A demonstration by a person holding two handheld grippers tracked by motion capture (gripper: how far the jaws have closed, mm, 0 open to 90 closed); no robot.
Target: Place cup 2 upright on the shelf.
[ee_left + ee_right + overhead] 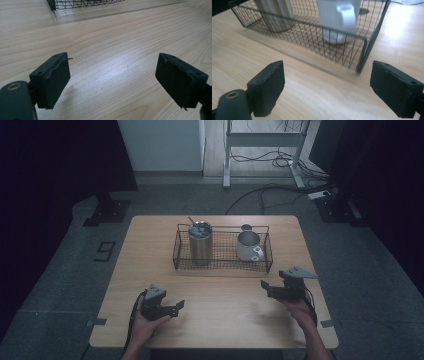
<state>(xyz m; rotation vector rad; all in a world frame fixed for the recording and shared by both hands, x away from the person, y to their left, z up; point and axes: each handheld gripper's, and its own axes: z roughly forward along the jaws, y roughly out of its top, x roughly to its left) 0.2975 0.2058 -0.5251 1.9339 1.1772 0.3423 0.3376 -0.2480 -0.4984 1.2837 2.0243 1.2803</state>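
Both jaw pairs gape empty — my right gripper (pixel 266 286) nears the white mug (pixel 248 245) at eleven o'clock; I risk snagging the wire basket (pixel 223 265).

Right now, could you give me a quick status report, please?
Left tool open, right tool open, both empty. White mug and steel tumbler upright in wire basket. Nothing in the way.

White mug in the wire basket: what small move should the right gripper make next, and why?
Probably ease the right gripper forward and up over the black wire basket toward the white ceramic mug: its jaws stand open, empty, facing the mug's handle, with the basket wall between.
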